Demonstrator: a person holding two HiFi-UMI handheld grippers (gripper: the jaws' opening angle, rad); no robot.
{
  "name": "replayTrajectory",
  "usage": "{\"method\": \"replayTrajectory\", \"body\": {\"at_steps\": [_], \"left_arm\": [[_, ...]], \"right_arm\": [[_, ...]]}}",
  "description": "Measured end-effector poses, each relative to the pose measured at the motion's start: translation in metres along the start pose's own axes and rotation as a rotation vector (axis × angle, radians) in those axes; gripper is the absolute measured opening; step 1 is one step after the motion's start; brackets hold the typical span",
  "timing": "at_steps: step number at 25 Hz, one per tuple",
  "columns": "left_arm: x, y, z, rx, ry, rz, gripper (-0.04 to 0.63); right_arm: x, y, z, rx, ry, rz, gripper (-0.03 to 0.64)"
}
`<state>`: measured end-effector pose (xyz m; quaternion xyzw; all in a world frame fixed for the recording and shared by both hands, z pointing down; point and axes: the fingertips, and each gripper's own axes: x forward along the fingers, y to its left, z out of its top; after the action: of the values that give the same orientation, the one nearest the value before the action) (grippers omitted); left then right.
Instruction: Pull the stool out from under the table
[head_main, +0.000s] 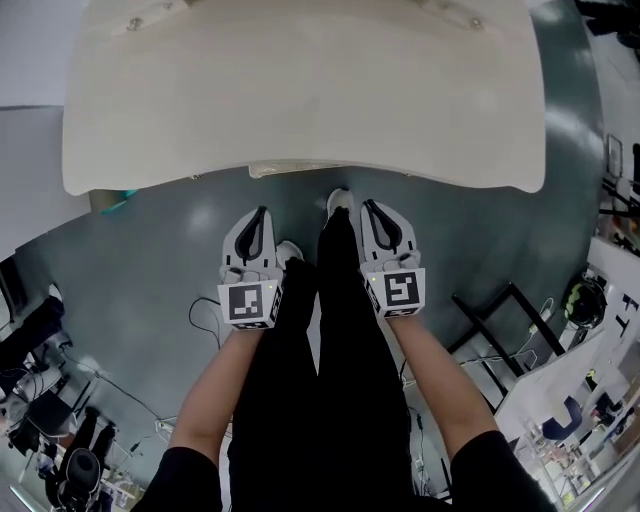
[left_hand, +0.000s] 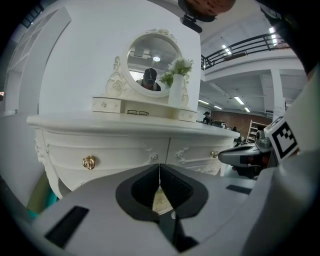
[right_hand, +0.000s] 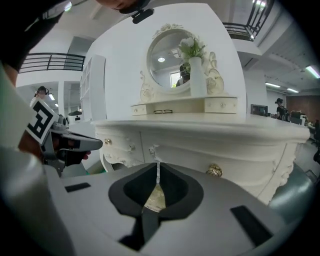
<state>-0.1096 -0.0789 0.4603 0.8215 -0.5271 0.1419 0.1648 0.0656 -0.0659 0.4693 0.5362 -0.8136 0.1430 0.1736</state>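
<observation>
Left gripper (head_main: 262, 213) and right gripper (head_main: 369, 205): jaws closed pad to pad on both, nothing between them. They are held side by side in front of the person's legs (head_main: 320, 340), tips pointing toward the table. This looks like a carry position on approach, since no grip has been started.

Stool (head_main: 290, 169): ahead of both grippers and roughly midway between them. Only a pale strip shows below the table's front edge, probably the rim of the seat. The rest is tucked under the top and hidden, so the legs and any handhold cannot be made out. It is well apart from either gripper and has not been pulled out.

Dressing table (head_main: 300, 100): cream, with a curved front, directly ahead and spanning both grippers.
- Gold drawer knob (left_hand: 89, 162), ahead-left of the left gripper.
- Oval mirror (left_hand: 154, 57), raised on a small shelf at the back.
- White vase of flowers (left_hand: 176, 85), just beside the mirror.
- Spectacles (left_hand: 137, 112), lying on that shelf.

Shoe (head_main: 340, 200): just beside the right gripper's tips, close to the stool.

Teal object (head_main: 120, 200): beyond the left gripper, under the table's corner. What it is cannot be told.

Floor (head_main: 160, 270): grey and glossy.
</observation>
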Motion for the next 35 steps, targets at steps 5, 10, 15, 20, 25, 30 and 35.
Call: {"method": "replayTrajectory", "body": {"at_steps": [5, 10, 15, 20, 25, 30, 35], "left_arm": [[0.021, 0.003, -0.034, -0.023, 0.009, 0.0, 0.015], [0.041, 0.014, -0.08, -0.017, 0.063, -0.002, 0.015], [0.053, 0.026, -0.115, -0.07, 0.101, 0.03, 0.015], [0.073, 0.031, -0.137, -0.055, 0.116, 0.019, 0.015], [0.084, 0.047, -0.152, -0.087, 0.144, 0.035, 0.015], [0.093, 0.054, -0.175, -0.086, 0.19, 0.011, 0.059], [0.11, 0.058, -0.185, -0.086, 0.219, -0.038, 0.184]], "right_arm": [[0.014, -0.024, -0.033, -0.005, 0.017, -0.047, 0.02], [0.033, -0.033, -0.079, 0.014, 0.074, -0.046, 0.02], [0.046, -0.055, -0.117, 0.018, 0.11, -0.095, 0.02], [0.064, -0.078, -0.151, 0.044, 0.151, -0.106, 0.021], [0.089, -0.085, -0.169, -0.023, 0.21, -0.09, 0.025], [0.109, -0.084, -0.197, -0.068, 0.278, -0.038, 0.131], [0.111, -0.099, -0.224, -0.06, 0.344, -0.064, 0.178]]}}
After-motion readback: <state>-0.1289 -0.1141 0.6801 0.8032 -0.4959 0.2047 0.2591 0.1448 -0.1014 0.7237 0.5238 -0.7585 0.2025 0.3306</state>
